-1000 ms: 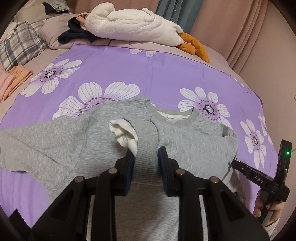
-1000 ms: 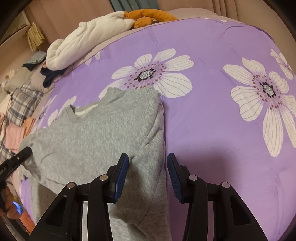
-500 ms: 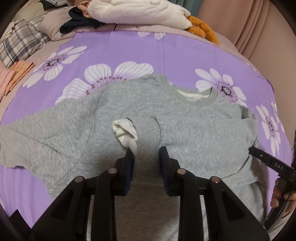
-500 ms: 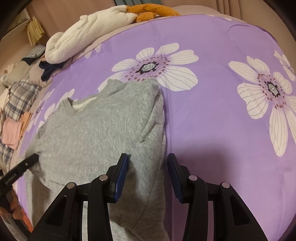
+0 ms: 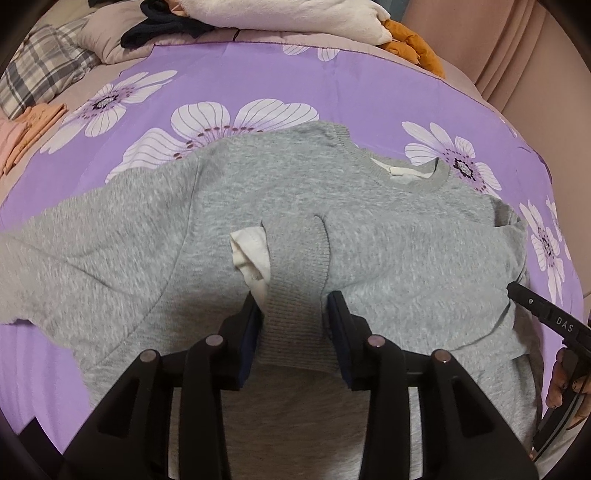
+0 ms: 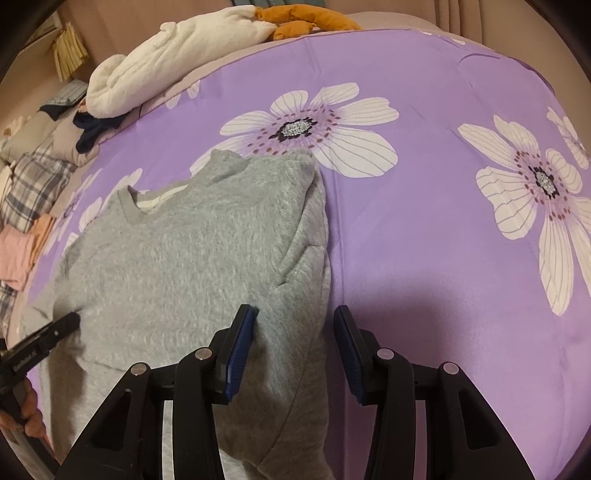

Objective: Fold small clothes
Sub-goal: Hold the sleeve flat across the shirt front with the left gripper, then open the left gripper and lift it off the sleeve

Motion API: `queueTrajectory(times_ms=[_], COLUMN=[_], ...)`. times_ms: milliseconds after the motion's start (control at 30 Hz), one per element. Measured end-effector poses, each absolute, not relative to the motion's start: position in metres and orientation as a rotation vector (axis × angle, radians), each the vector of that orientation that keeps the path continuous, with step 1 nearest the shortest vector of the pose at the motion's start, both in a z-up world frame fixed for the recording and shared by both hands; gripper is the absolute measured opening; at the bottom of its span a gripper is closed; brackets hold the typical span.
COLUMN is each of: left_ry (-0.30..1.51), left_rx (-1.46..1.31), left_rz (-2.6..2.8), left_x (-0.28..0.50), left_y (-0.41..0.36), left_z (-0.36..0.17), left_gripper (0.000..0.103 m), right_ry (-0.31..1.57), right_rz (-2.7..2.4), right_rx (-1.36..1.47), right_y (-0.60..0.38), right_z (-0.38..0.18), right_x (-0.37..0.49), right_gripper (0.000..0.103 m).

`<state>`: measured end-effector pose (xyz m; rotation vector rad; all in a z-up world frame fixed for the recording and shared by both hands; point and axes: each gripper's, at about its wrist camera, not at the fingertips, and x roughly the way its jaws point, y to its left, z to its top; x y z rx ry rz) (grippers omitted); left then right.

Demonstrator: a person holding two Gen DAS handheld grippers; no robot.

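Note:
A grey sweater (image 5: 388,236) lies face up on a purple flowered bedcover (image 5: 229,70). One sleeve is folded across its chest. That sleeve's ribbed cuff (image 5: 295,266), with white lining (image 5: 247,251) showing, rests between the jaws of my left gripper (image 5: 293,314), which are opening; the right pad stands just off the rib. In the right wrist view the sweater's (image 6: 184,266) folded side edge lies between the pads of my right gripper (image 6: 293,325), which is open and not squeezing it. Each gripper shows at the edge of the other's view: the right gripper (image 5: 546,317) and the left gripper (image 6: 44,339).
At the bed's far end lie a white plush blanket (image 5: 288,14), an orange item (image 5: 410,48) and a dark garment (image 5: 162,27). Plaid cloth (image 5: 40,74) and folded peach clothes (image 5: 22,136) sit at the left. A pink curtain (image 5: 517,55) hangs to the right.
My left gripper has sunk toward the sweater with the sleeve cuff and its jaws have spread apart off the cuff. The right gripper has stayed in place over the folded edge.

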<state>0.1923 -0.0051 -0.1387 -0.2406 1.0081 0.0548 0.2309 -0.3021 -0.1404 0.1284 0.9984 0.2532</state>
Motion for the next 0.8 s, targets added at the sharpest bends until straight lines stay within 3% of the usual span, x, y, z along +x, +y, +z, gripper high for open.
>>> queueTrajectory(times_ms=[367,700,800], left_ry=[1.012,1.007,0.977], left_rx=[-0.256,-0.261,-0.263], left_rz=[0.056,0.078,0.087], left_x=[0.192,0.174,0.160], left_y=[-0.002,0.004,0.011], left_z=[-0.142,-0.134,-0.119], left_gripper=[0.045,0.070,0.071], right_ry=[0.998,0.999,0.999], right_rz=[0.250,0.230,0.215], right_rx=[0.123,0.111,0.115], right_y=[-0.302,-0.300,-0.303], right_z=[-0.141,-0.141,-0.135], right_x=[0.231,0.231,0.226], right_gripper=[0.046,0.046,0.051])
